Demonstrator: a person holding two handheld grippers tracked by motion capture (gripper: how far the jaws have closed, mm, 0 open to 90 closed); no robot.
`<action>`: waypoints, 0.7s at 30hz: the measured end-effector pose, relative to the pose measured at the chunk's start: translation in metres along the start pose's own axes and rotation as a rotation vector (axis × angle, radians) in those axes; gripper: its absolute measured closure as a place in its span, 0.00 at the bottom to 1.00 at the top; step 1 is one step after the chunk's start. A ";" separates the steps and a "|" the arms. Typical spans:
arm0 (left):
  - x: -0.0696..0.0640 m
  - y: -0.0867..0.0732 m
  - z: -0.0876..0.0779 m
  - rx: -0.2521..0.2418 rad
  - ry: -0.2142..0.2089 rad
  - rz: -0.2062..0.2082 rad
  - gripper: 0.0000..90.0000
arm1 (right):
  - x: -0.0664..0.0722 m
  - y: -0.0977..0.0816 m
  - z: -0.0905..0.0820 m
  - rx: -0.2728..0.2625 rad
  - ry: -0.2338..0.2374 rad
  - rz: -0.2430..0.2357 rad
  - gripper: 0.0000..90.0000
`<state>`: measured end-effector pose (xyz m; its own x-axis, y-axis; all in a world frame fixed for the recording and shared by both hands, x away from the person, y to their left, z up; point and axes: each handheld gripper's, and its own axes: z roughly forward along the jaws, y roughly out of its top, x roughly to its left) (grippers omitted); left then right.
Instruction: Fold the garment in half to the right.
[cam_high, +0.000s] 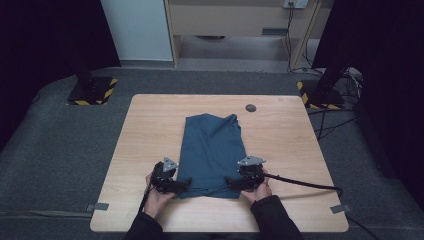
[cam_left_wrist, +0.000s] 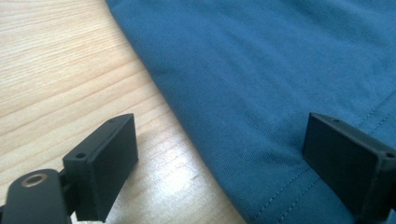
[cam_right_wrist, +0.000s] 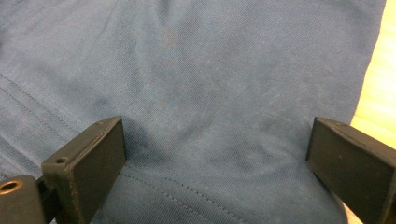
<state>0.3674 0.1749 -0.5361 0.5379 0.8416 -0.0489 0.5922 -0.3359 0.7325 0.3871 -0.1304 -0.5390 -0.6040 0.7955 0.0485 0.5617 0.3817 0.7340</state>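
A blue garment (cam_high: 212, 150) lies folded into a long rectangle on the wooden table (cam_high: 150, 130), its stitched hem toward the person. My left gripper (cam_high: 184, 183) rests at the near left corner of it. In the left gripper view the jaws (cam_left_wrist: 219, 140) stand wide apart, one over bare wood (cam_left_wrist: 56, 70), the other over the blue garment (cam_left_wrist: 280, 70), with the cloth's edge running between them. My right gripper (cam_high: 231, 182) sits at the near right corner. Its jaws (cam_right_wrist: 217, 149) are open over the flat blue garment (cam_right_wrist: 196, 84), near the cloth's edge and the table (cam_right_wrist: 380, 93).
A small dark round mark (cam_high: 250, 107) sits on the table beyond the garment. Two black stands with striped bases (cam_high: 92, 90) (cam_high: 322, 92) flank the table's far corners. A black cable (cam_high: 305, 184) trails right from the right gripper. Grey tabs (cam_high: 101, 206) (cam_high: 339, 208) mark the front corners.
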 end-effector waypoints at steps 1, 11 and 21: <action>0.001 0.001 0.001 -0.004 0.007 -0.005 0.10 | -0.001 0.001 0.001 -0.001 -0.002 0.000 0.05; 0.007 0.006 0.007 -0.003 0.038 -0.031 0.09 | -0.004 0.008 0.008 -0.001 -0.010 0.007 0.05; 0.015 0.012 0.012 -0.002 0.069 -0.059 0.07 | -0.007 0.015 0.016 0.000 -0.016 0.014 0.05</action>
<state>0.3895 0.1780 -0.5367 0.4591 0.8872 -0.0448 0.6205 -0.2842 0.7309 0.4094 -0.1226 -0.5391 -0.5869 0.8082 0.0483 0.5703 0.3702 0.7333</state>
